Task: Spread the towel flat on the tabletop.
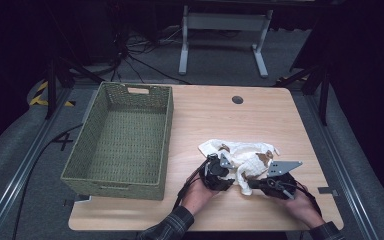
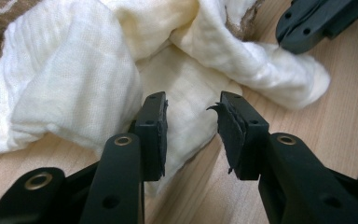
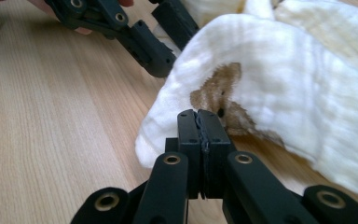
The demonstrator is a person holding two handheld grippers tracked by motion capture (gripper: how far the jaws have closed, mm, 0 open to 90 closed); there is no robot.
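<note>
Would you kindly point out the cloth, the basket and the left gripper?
cloth (image 1: 245,161), high view, crumpled middle.
basket (image 1: 167,137), high view, right wall.
left gripper (image 2: 191,122), left gripper view, gap between open jaws.

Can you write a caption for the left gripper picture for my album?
Left gripper open, its fingers on either side of a fold of the crumpled white cloth on the wooden table.

Cloth (image 2: 70,88): soft cream woven muslin, matt, crinkled, with brown printed patches.
Table (image 1: 260,125): light wood-grain top under the cloth, smooth, faint sheen.
Basket (image 1: 117,142): green woven fibre, coarse and matt, beside the cloth.
Left gripper (image 2: 191,133): matt black plastic jaws, brass-coloured rivets, torn rubbery pads.
Right gripper (image 3: 198,123): same matt black plastic.
</note>
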